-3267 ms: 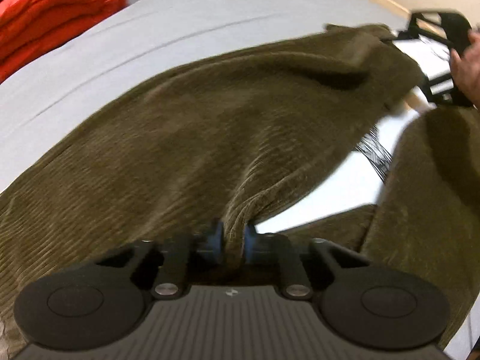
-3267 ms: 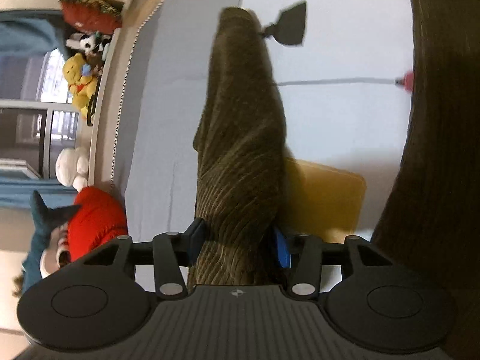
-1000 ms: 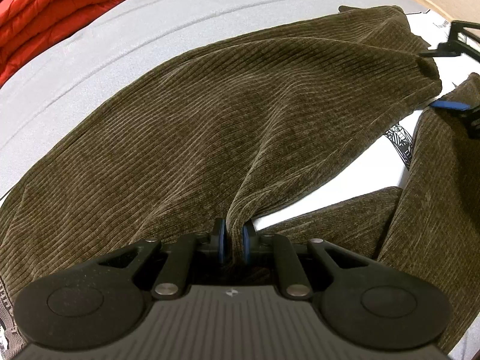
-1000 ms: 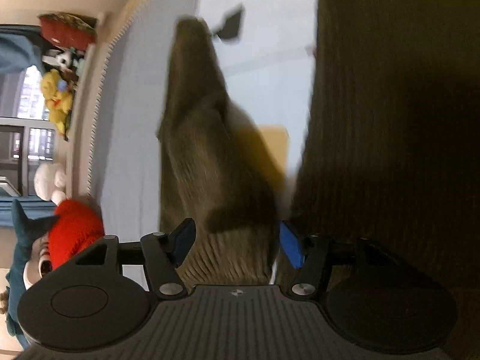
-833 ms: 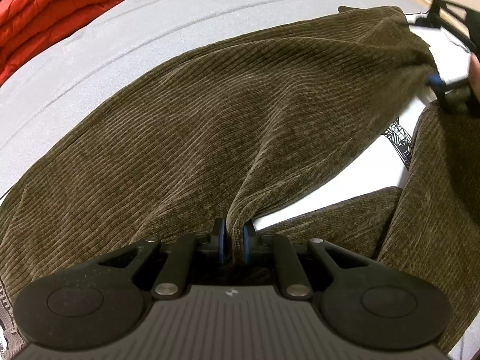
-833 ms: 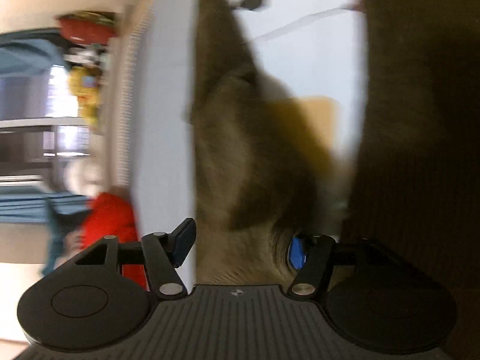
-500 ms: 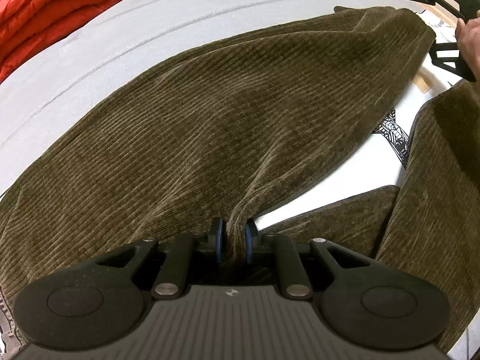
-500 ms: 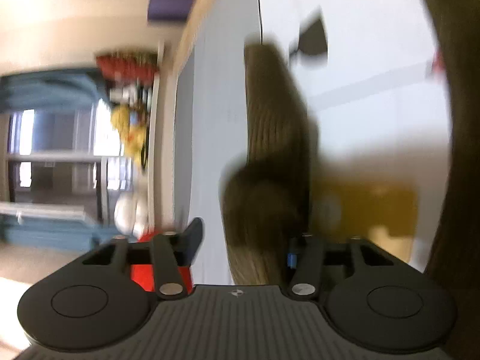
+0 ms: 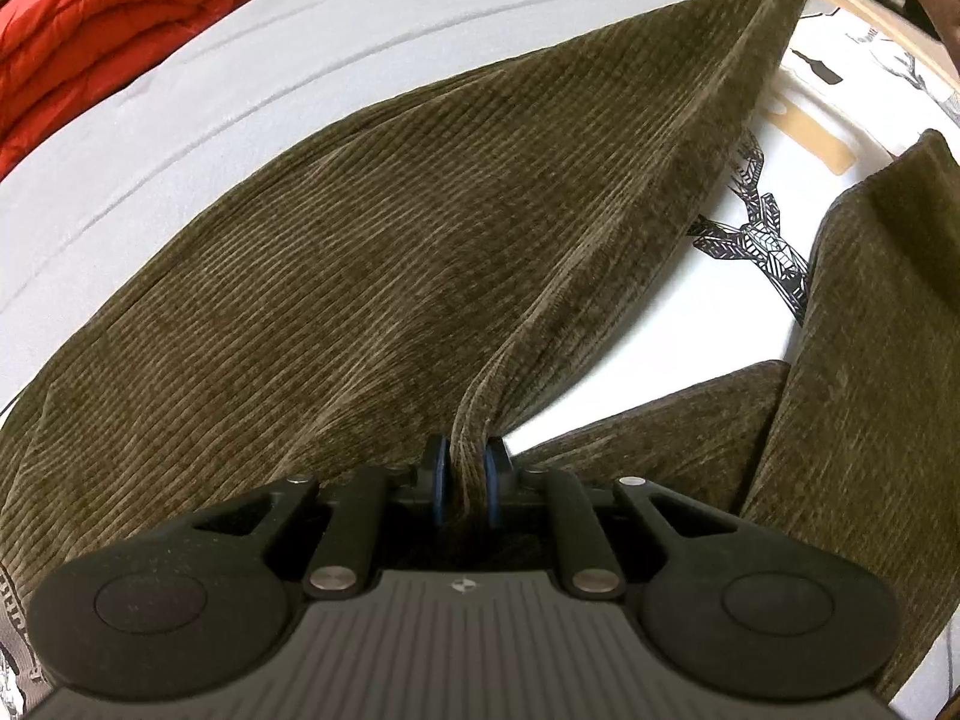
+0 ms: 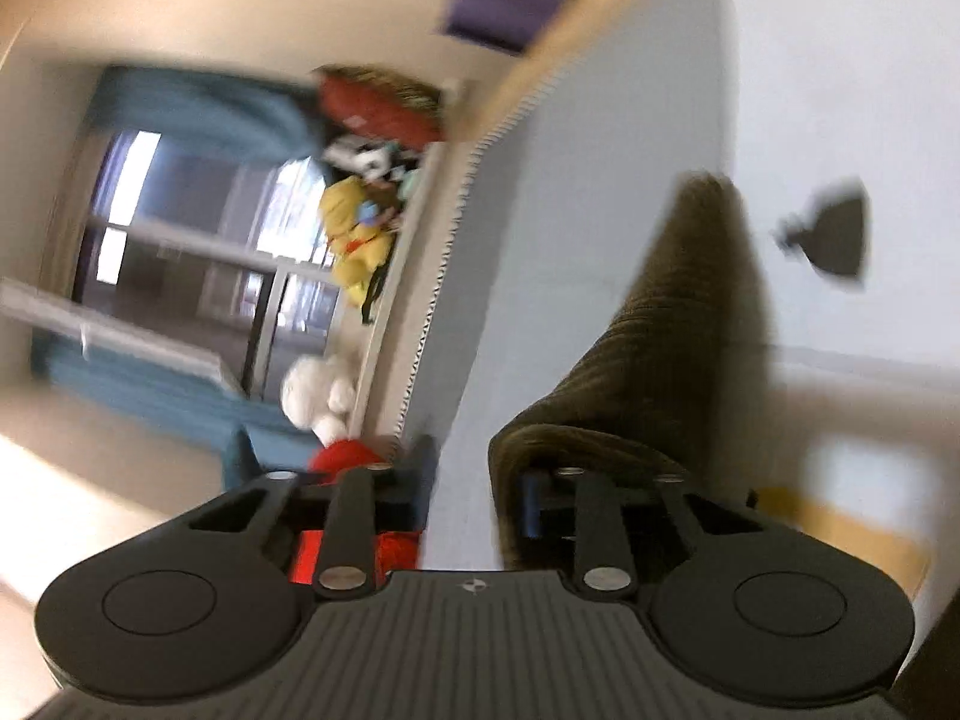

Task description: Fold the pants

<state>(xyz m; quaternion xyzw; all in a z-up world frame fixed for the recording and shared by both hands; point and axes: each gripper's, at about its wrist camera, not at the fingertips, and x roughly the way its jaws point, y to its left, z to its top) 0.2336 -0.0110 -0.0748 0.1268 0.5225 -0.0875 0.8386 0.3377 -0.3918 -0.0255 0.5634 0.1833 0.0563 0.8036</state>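
Between the blue pads of your left claw [image 9: 462,471] a pinched ridge of the olive corduroy pants [image 9: 372,252] is clamped tight; its cloth spreads over the grey bed [image 9: 360,36]. Your right claw [image 10: 474,495] is closing, pants fabric draped over its right finger [image 10: 531,501], though blur hides whether both pads press it. Farther off, a red quilt [image 9: 102,18] is cut off at the frame's edge.

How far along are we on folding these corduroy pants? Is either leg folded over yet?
Not folded yet. Done: the left gripper is shut on a pinch of the olive pants. In hand: one leg rises taut toward the top right, and the right gripper is closing, with fabric draped over one finger. Left: laying that leg over the other leg lying on the bed, then folding.
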